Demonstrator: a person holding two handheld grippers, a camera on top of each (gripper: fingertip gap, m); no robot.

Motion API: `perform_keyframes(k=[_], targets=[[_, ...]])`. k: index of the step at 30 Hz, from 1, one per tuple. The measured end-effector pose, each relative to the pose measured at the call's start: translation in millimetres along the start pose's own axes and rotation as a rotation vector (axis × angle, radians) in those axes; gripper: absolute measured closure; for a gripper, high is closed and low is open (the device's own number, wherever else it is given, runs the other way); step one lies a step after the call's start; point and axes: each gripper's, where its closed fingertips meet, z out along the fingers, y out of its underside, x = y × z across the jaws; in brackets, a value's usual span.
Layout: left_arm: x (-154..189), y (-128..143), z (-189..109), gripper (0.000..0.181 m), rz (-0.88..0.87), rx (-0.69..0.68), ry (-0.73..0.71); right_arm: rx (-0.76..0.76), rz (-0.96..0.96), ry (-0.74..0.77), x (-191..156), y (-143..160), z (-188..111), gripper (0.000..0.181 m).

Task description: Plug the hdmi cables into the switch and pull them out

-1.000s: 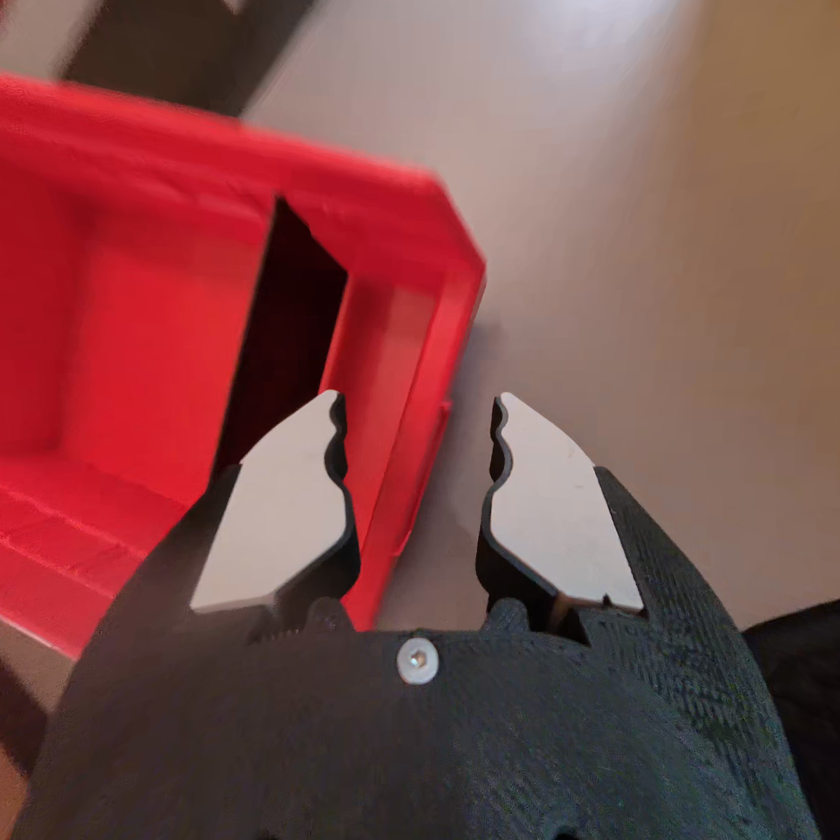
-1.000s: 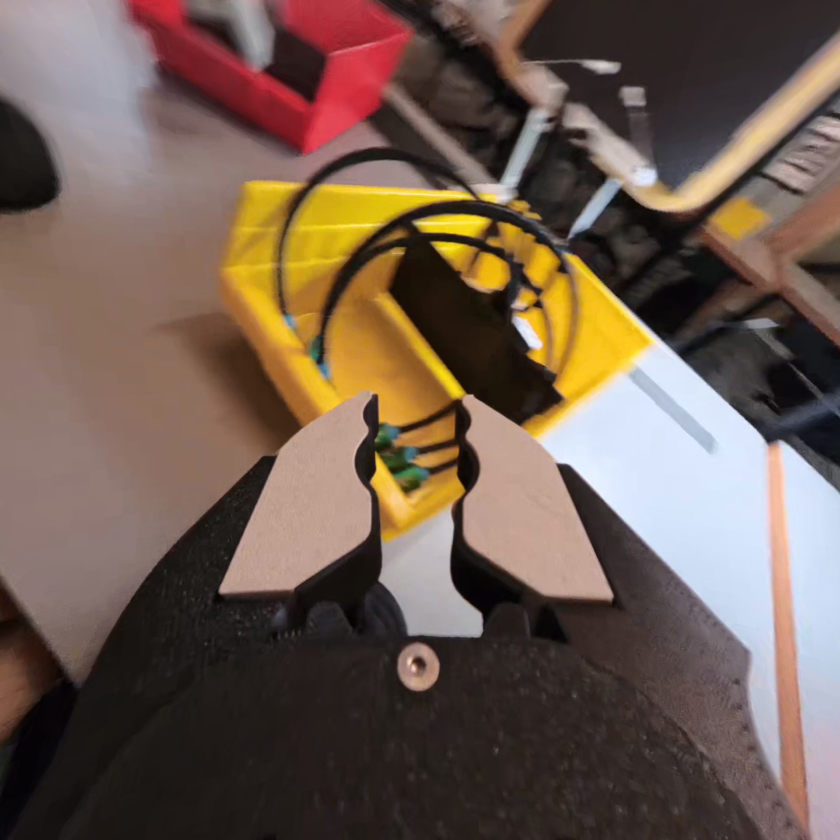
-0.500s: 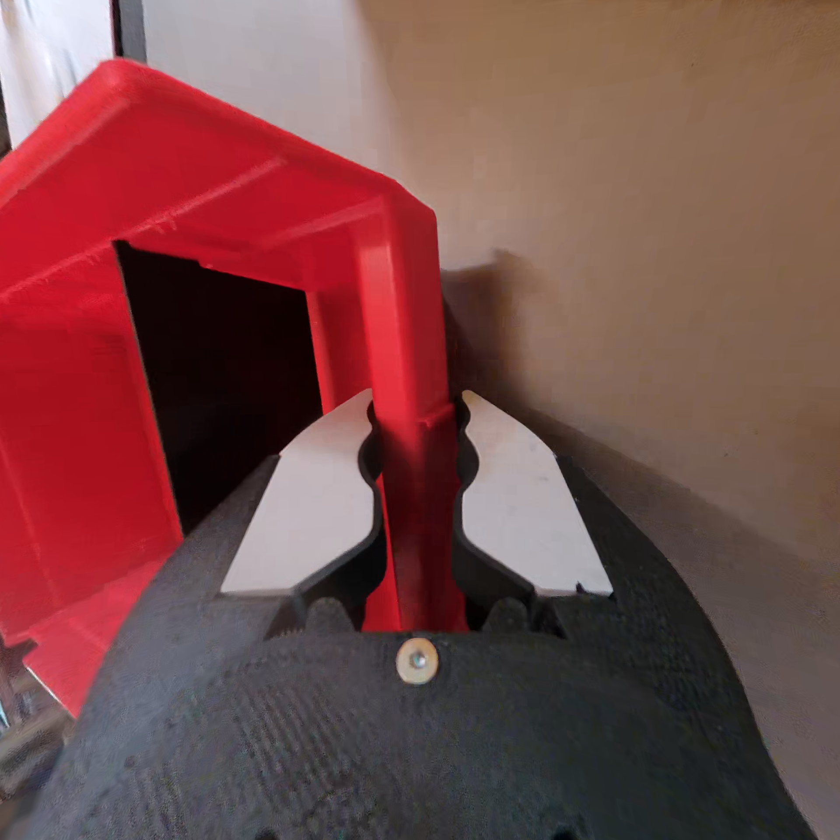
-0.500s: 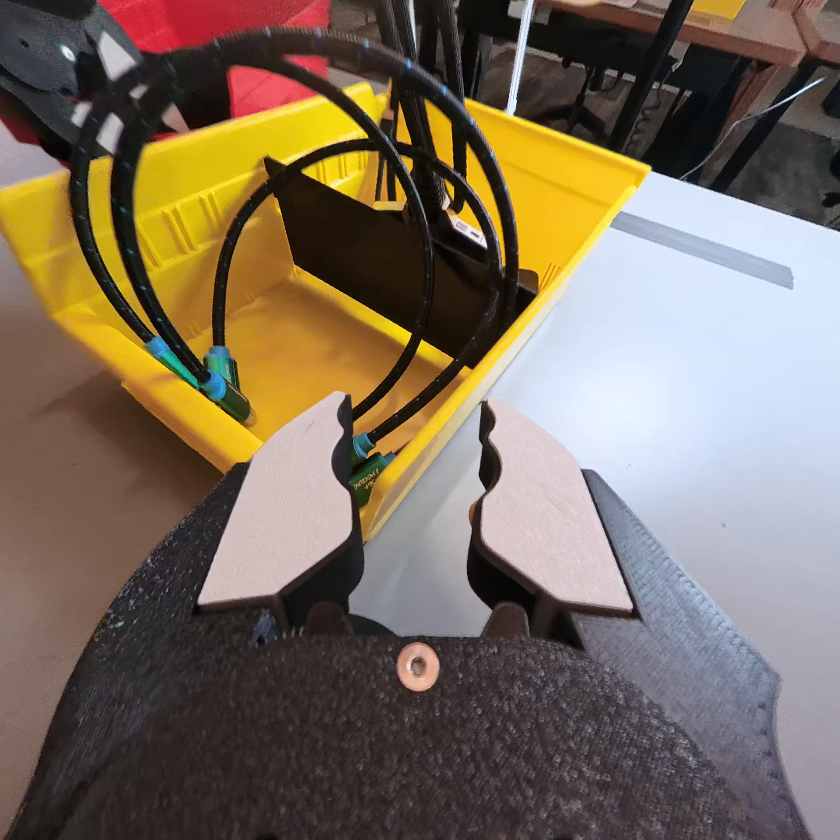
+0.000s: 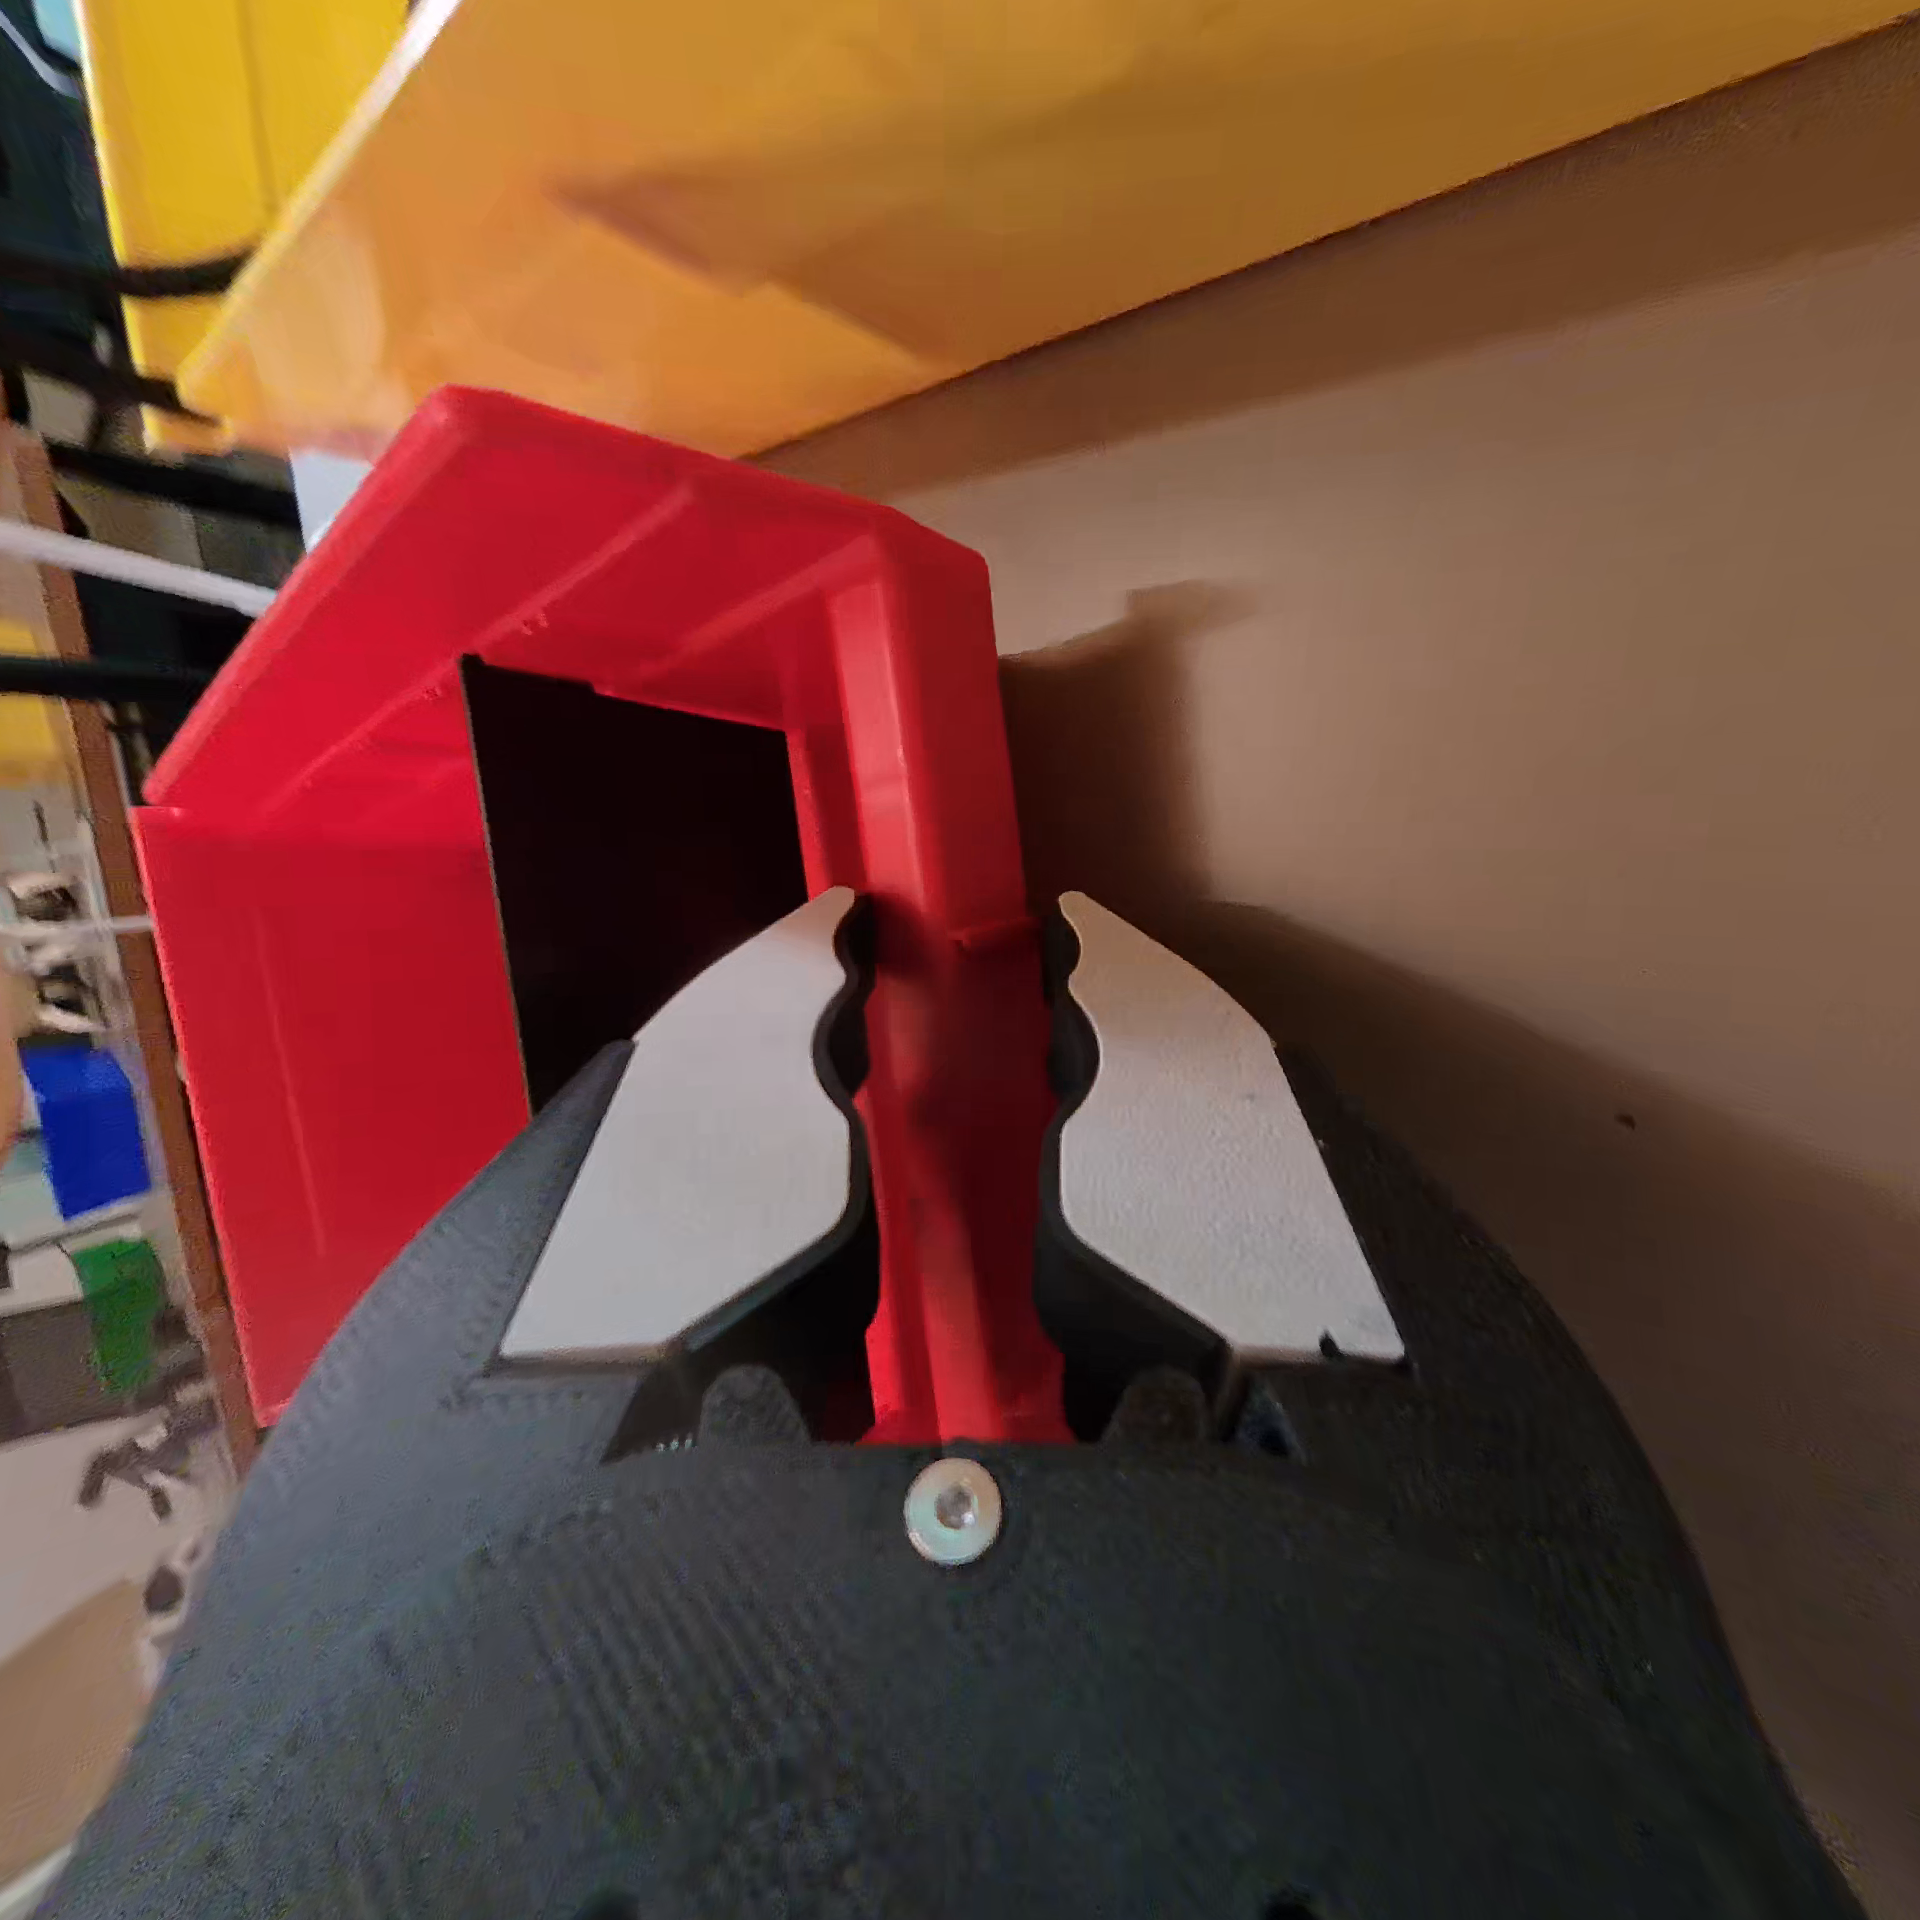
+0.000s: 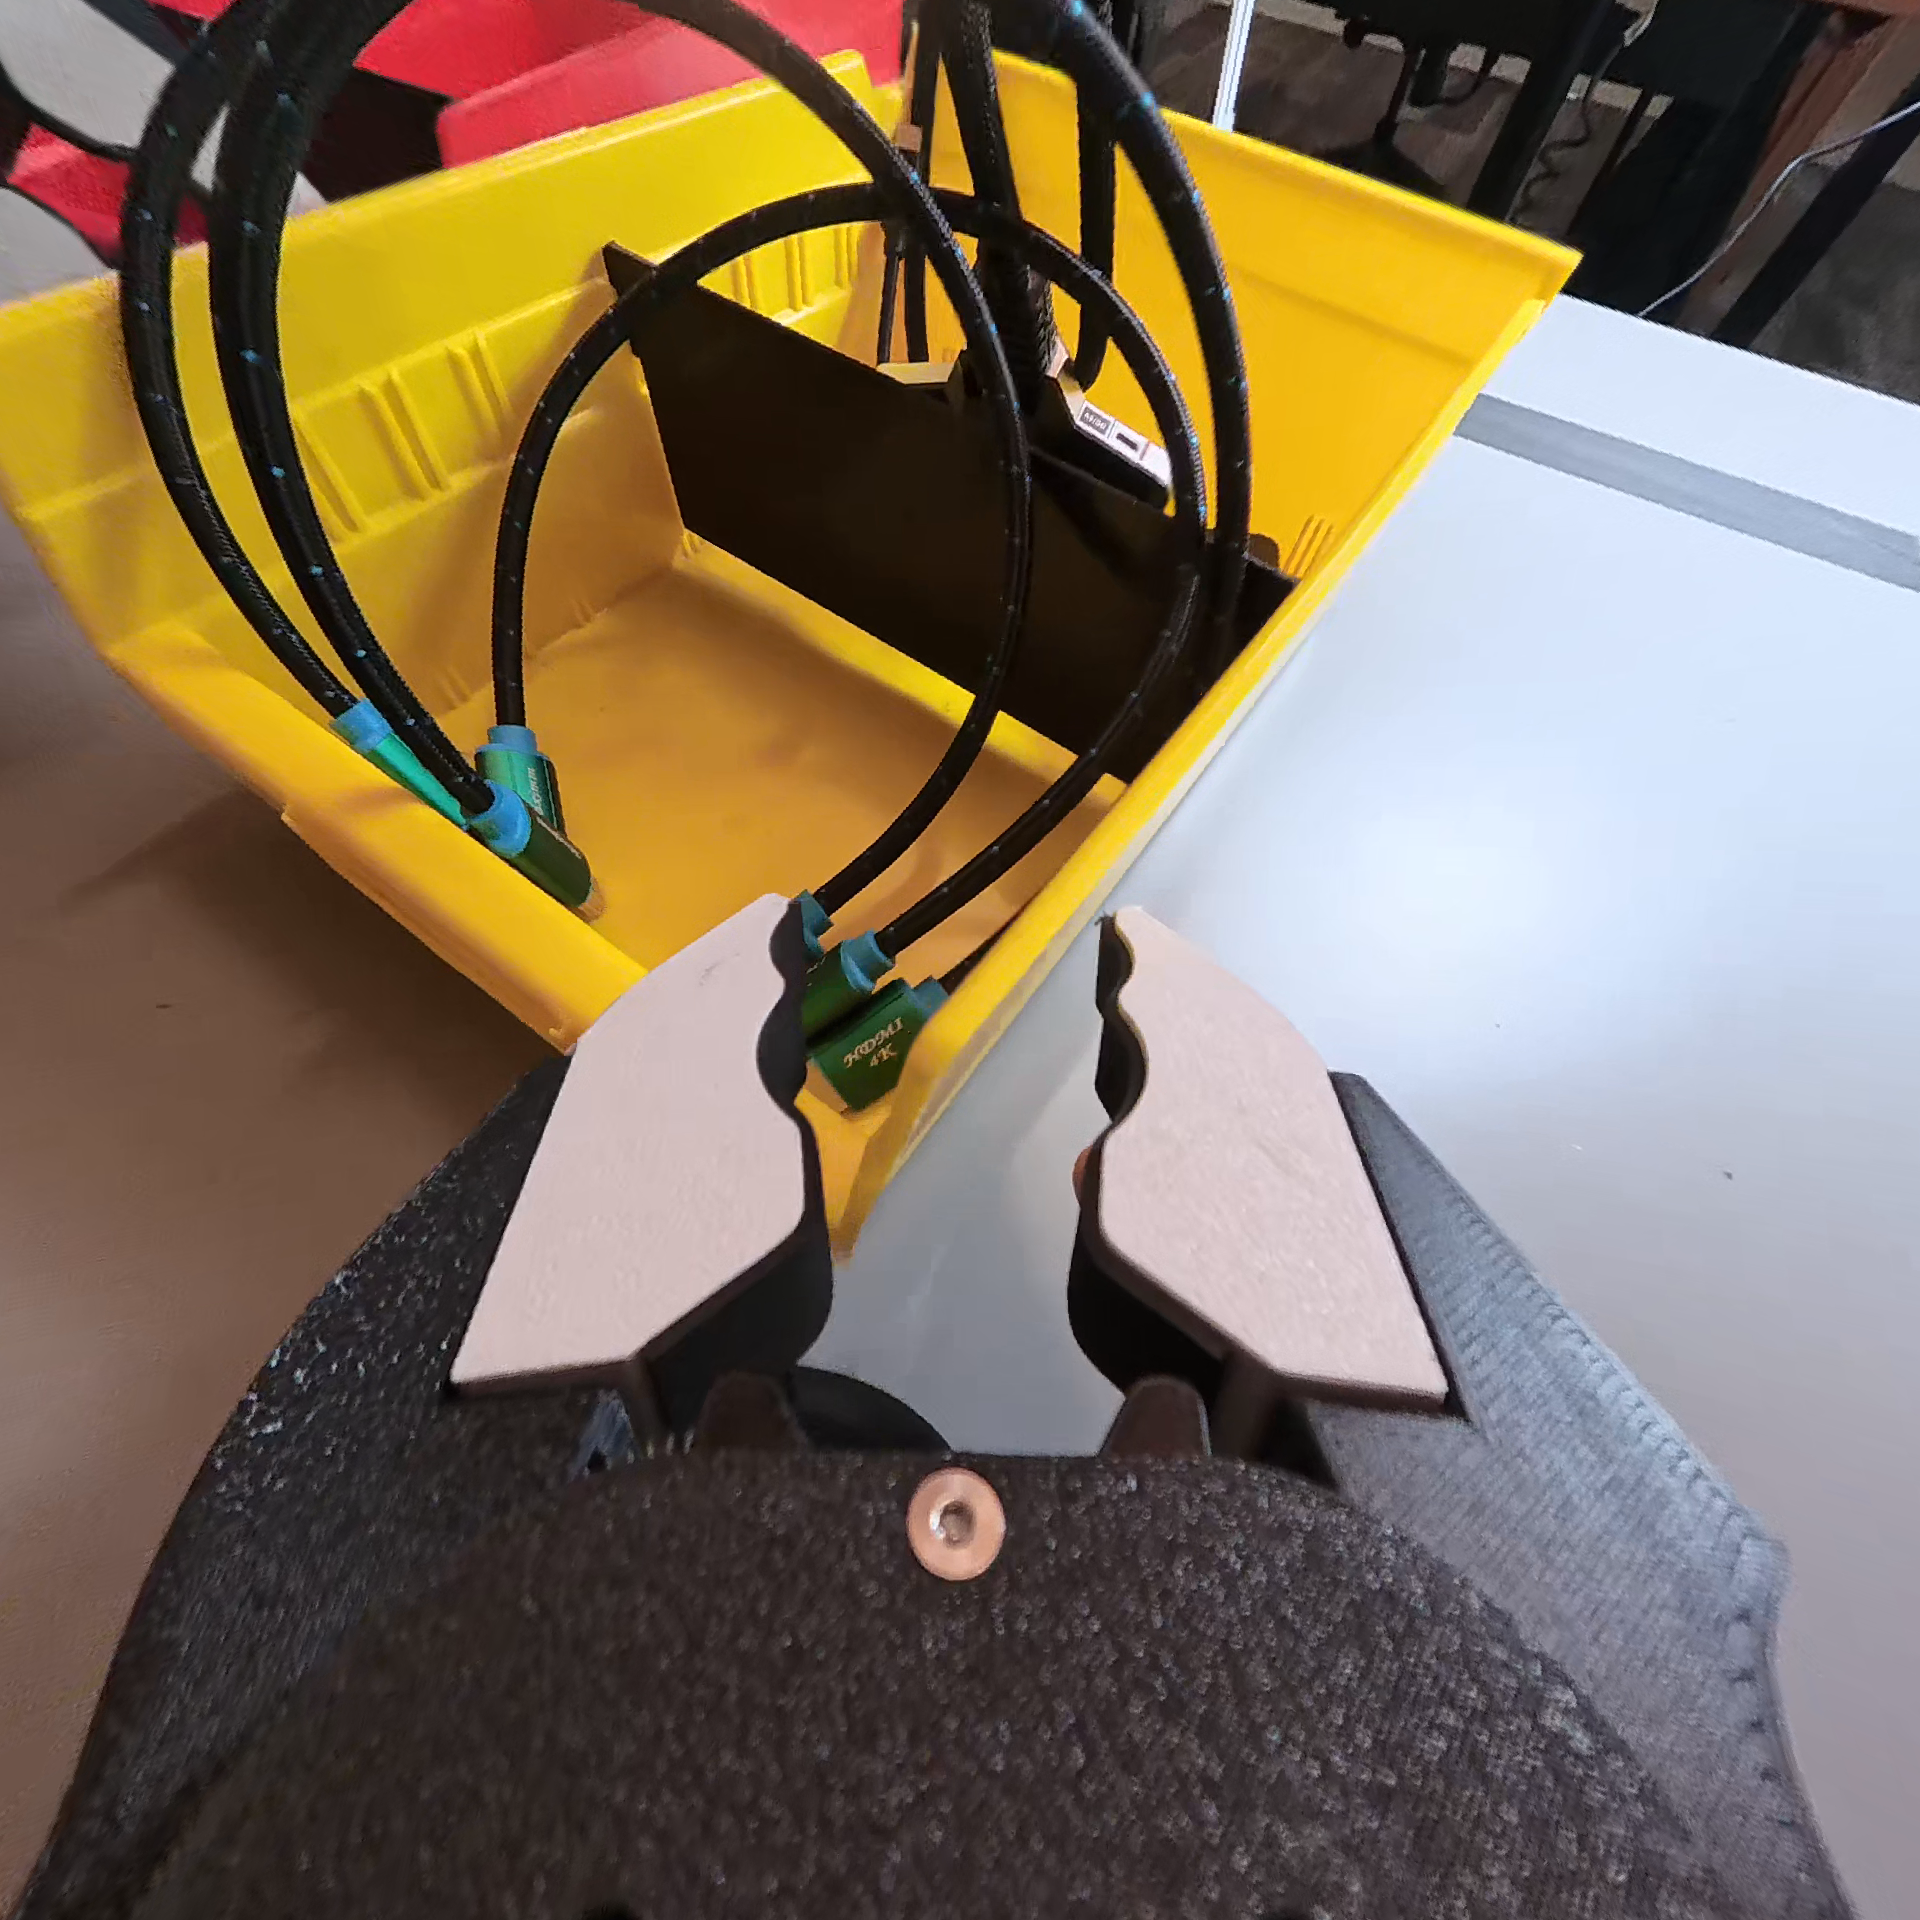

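My left gripper (image 5: 951,914) is shut on the side wall of a red bin (image 5: 914,748), which has a black divider (image 5: 634,852) inside. In the right wrist view, a yellow bin (image 6: 1351,270) holds several black braided HDMI cables (image 6: 561,436) with green plugs (image 6: 868,1049) at its near end. Behind a black divider (image 6: 831,488) their far ends run to a dark switch (image 6: 1117,447), mostly hidden. My right gripper (image 6: 945,930) is open and empty, over the yellow bin's near right corner, close to the nearest green plugs.
The yellow bin (image 5: 675,208) also shows beyond the red one in the left wrist view. The red bin (image 6: 582,94) shows behind the yellow one. The bins sit on a brown table (image 6: 156,1039) beside a grey surface (image 6: 1558,831). Furniture and clutter lie beyond. Tip to tip, the grippers are about 30 cm apart.
My left gripper closed on the red bin's wall and has tilted it. My right gripper opened wider and moved in close to the yellow bin's near corner.
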Motion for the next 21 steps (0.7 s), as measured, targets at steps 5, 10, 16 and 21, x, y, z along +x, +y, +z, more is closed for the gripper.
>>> perform_keyframes(k=[5, 10, 16, 21], targets=[[-9, -9, 9, 0.148, 0.076, 0.092, -0.038, -0.024, -0.041, 0.014, -3, 3, 3, 0.128], [-31, -5, 4, 0.139, -0.096, 0.03, -0.174, -0.029, -0.026, 0.028, 0, 5, 5, 0.129], [19, -89, -63, 0.132, -0.734, 0.452, 0.147, -0.018, 0.016, 0.069, 9, 4, 4, 0.141], [48, -134, -71, 0.121, -1.056, 0.568, 0.083, 0.012, 0.053, 0.113, 17, 1, 1, 0.159]])
